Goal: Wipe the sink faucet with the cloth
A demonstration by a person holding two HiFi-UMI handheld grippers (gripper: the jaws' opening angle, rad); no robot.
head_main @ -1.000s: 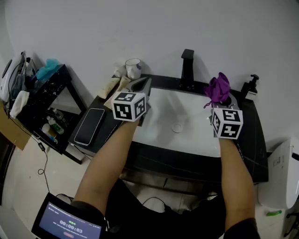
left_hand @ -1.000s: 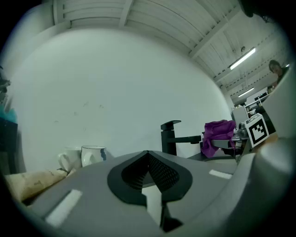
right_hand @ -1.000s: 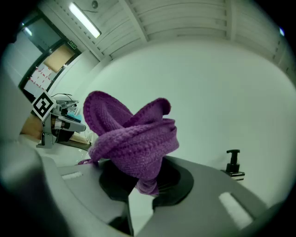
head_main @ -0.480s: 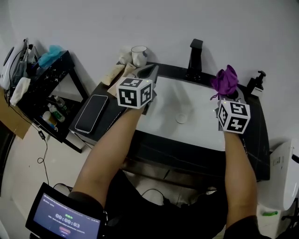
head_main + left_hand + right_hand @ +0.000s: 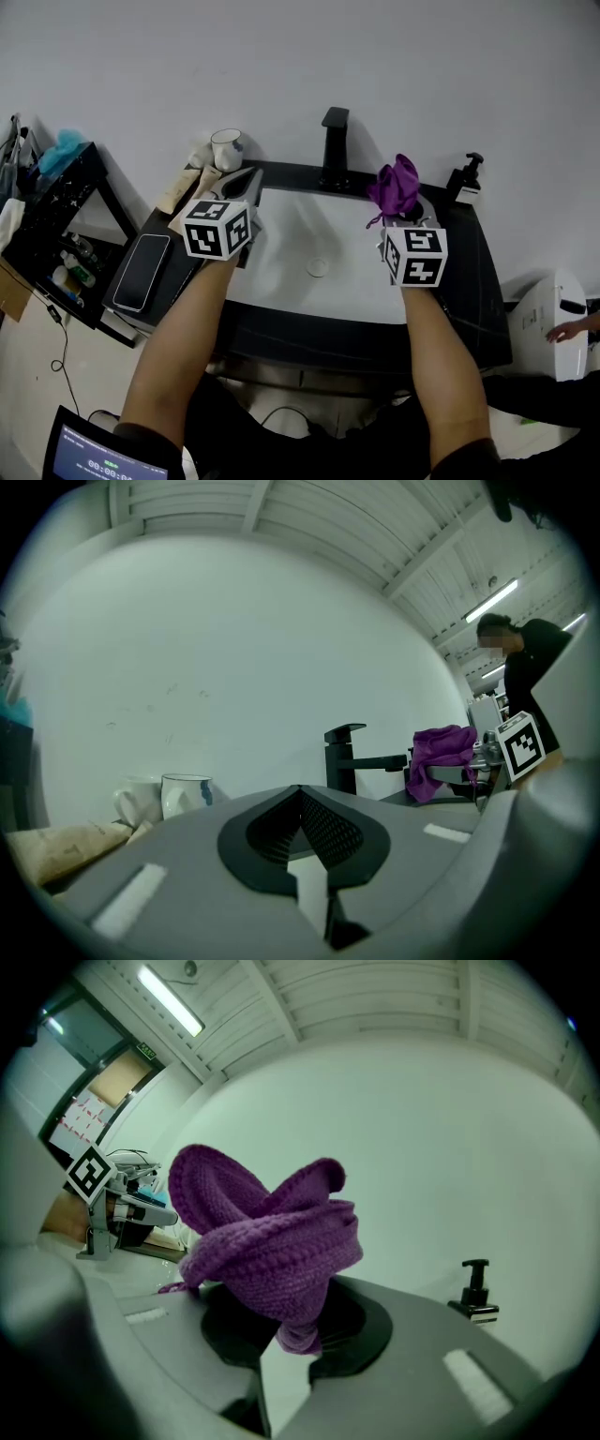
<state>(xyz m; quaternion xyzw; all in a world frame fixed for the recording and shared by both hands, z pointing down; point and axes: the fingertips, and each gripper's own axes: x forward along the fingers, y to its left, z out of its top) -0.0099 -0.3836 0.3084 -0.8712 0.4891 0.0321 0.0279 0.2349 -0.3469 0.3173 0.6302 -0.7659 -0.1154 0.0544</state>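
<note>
The black faucet stands at the back rim of the white sink, and it also shows in the left gripper view. A bunched purple cloth is held up just right of the faucet, a little apart from it. My right gripper is shut on this cloth, which hides the tips of my right gripper. My left gripper hovers over the sink's left rim, shut with nothing in it. From my left gripper the cloth appears beside the faucet spout.
A soap pump bottle stands at the counter's back right. A white mug and tubes sit at the back left, a phone lies on the left counter. A black shelf stands further left. A person is at the right.
The head view has swung, so everything sits further left in the picture. Both grippers keep their places relative to the faucet, and the cloth stays in the right gripper.
</note>
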